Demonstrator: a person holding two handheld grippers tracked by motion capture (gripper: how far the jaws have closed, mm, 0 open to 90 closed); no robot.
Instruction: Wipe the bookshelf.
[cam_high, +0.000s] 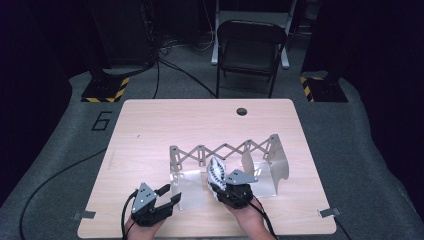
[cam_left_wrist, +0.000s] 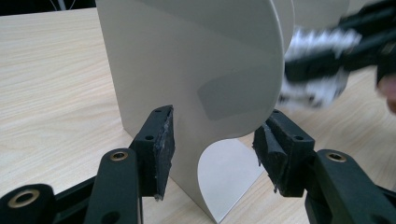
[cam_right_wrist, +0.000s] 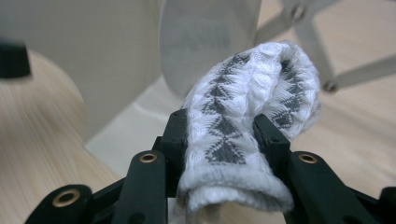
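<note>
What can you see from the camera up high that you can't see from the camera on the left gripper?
The high view alone takes in the whole table, the rack's zigzag scissor bars, a black folding chair behind, and the person's hands.

The left gripper view alone shows, close up, the left gripper with its jaws open on either side of a curved divider panel, not pressing it.

Both show the right gripper shut on a rolled white and grey patterned cloth, blurred in the left gripper view.

The high view is dim, its surround near black. The table (cam_high: 150, 130) is lit from above. The right gripper (cam_left_wrist: 336, 51) blurs in the left gripper view.
</note>
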